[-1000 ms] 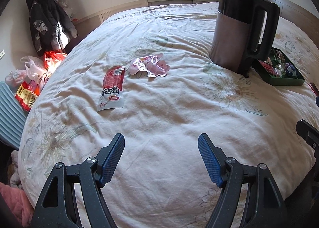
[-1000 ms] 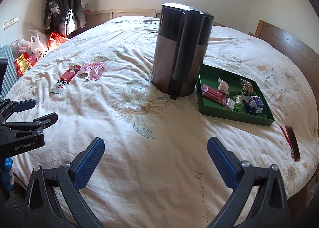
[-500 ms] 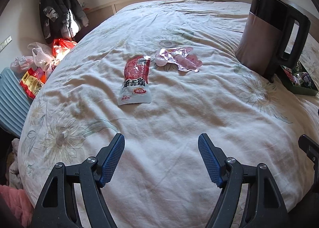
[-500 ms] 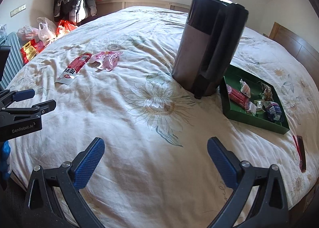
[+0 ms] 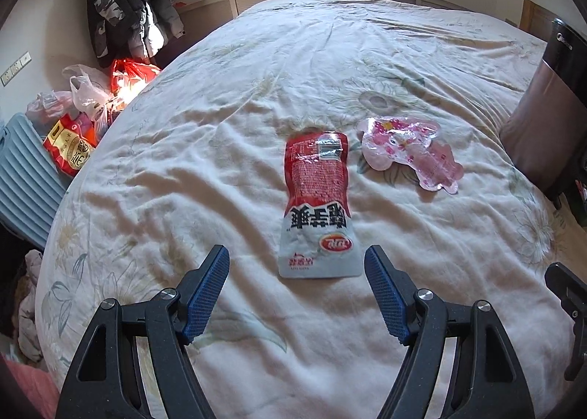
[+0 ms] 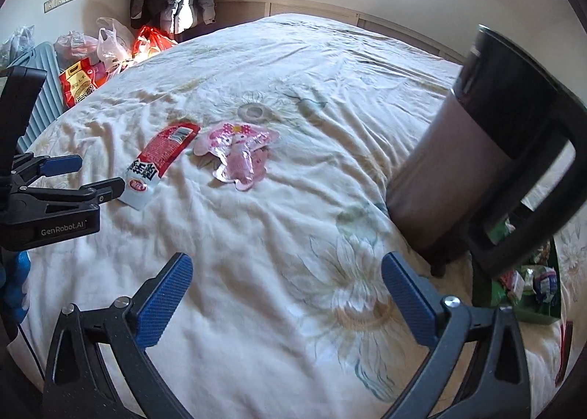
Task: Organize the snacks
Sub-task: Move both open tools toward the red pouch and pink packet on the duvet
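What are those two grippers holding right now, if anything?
Nothing. The left gripper is open just short of the red snack packet, which lies flat on the bed. The right gripper is open over bare quilt.

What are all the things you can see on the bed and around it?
Snack pouch: one, red and white, flat on the quilt, just ahead of the left claw.
Pink packet: one, pink, beside the pouch.
Kettle: one, dark, upright on the bed.
Green tray: one, holds small wrapped snacks, behind the kettle.
Quilt: one, cream with flowers.
Coats: dark, hanging in the corner.
Plastic bags: several, red and clear, on the floor.
Left claw: open, empty.
Right claw: open, empty.
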Demonstrator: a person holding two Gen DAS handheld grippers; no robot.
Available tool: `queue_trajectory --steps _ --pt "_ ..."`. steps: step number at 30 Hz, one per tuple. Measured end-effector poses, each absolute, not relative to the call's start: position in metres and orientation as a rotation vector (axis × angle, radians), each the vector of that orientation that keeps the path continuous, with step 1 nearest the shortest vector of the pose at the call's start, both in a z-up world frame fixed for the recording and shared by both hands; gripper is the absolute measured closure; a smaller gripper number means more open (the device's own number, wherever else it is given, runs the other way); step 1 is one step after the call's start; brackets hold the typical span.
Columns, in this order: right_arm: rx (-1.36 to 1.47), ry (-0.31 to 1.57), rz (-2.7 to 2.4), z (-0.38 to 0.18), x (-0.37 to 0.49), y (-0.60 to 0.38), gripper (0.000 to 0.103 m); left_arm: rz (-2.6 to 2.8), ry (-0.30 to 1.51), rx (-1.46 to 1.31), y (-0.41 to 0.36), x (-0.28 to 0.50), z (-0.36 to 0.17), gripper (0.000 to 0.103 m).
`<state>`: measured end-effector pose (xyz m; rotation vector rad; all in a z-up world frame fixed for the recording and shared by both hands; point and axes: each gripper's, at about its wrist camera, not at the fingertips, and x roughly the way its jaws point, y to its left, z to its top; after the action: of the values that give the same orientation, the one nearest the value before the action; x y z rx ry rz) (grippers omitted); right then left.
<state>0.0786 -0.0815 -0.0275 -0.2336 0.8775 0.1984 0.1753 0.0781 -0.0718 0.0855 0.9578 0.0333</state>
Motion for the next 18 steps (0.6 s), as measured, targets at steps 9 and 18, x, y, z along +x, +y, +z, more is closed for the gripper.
queue_trajectory --steps 9,18 --pt "-0.291 0.886 0.267 -0.045 0.138 -0.045 0.0 0.013 0.996 0.085 0.077 0.21 -0.092 0.032" --pt "-0.339 0.925 0.286 -0.072 0.191 -0.029 0.0 0.001 1.019 0.056 0.081 0.23 -0.116 0.028"
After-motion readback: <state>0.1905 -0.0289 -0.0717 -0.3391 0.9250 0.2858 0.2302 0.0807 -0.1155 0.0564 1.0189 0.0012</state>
